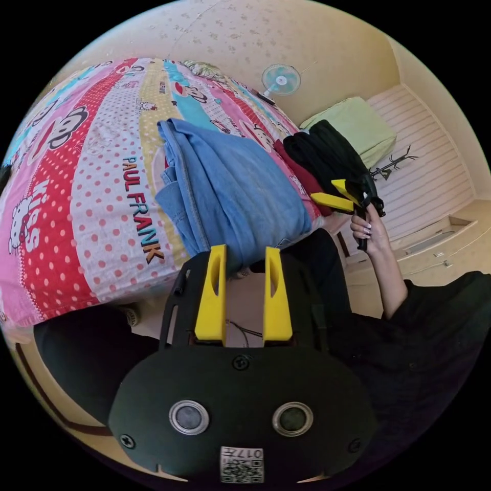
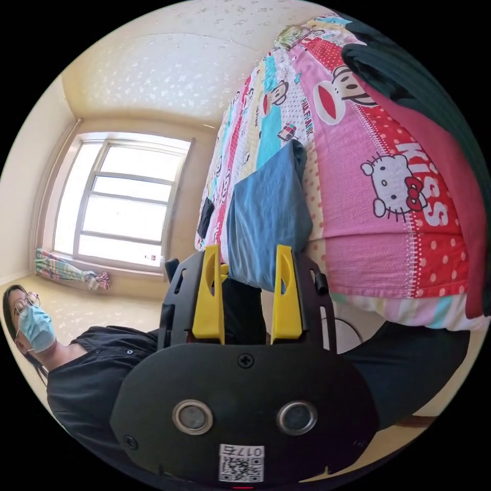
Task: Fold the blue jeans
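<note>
The blue jeans [image 1: 230,189] lie folded into a thick rectangle on the patterned bedspread [image 1: 76,204], one end reaching the bed's near edge. My left gripper [image 1: 246,250] hovers just short of that end, jaws open with nothing between them. A hand holds my right gripper [image 1: 323,188] up beside the bed, off to the right of the jeans, its yellow jaws apart. In the right gripper view the jeans [image 2: 268,215] sit just beyond my right gripper [image 2: 248,250], which is open and holds nothing.
A stack of black clothes [image 1: 327,153] on a red garment [image 1: 302,176] lies on the bed beside the jeans. The dark clothes [image 2: 409,76] and red garment [image 2: 460,204] are close by. A green cushion [image 1: 358,125], a fan [image 1: 280,79] and a window [image 2: 128,199] ring the room. The person [image 2: 92,358] stands by the bed.
</note>
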Demonstrator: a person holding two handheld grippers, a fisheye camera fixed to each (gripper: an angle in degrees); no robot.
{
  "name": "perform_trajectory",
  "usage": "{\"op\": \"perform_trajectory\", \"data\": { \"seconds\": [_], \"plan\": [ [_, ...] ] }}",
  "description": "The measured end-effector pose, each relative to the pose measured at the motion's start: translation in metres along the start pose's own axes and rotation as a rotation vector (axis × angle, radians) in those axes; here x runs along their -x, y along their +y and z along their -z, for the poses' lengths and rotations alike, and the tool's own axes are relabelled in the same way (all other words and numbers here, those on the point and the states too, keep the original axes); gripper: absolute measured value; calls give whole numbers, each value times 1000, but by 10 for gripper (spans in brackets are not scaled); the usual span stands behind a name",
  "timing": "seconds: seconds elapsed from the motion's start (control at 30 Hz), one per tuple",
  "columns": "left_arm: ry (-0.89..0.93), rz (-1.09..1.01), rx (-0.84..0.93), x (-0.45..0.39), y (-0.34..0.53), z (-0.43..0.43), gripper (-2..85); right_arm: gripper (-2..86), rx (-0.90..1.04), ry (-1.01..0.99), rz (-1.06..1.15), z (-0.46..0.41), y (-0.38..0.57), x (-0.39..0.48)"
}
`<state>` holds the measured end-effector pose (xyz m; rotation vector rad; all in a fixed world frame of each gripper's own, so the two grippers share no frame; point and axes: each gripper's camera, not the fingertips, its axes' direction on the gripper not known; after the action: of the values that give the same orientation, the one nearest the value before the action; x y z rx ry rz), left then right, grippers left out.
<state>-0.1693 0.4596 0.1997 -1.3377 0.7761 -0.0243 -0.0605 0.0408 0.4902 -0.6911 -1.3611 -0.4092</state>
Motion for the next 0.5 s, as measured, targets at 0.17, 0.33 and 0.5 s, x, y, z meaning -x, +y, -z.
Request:
{"op": "perform_trajectory", "data": {
  "seconds": [0.17,0.33,0.5],
  "plan": [
    [6,1,-56,-11,0,-1,29,122,0,-15,27,-12,-11,3],
    [12,24,-18,-7,-2,-14,55,140,26,110,59,-31,-16,9],
    [-16,43,-16,-6,-5,-20,38,135,31,36,8,-46,-15,-8]
  ]
}}
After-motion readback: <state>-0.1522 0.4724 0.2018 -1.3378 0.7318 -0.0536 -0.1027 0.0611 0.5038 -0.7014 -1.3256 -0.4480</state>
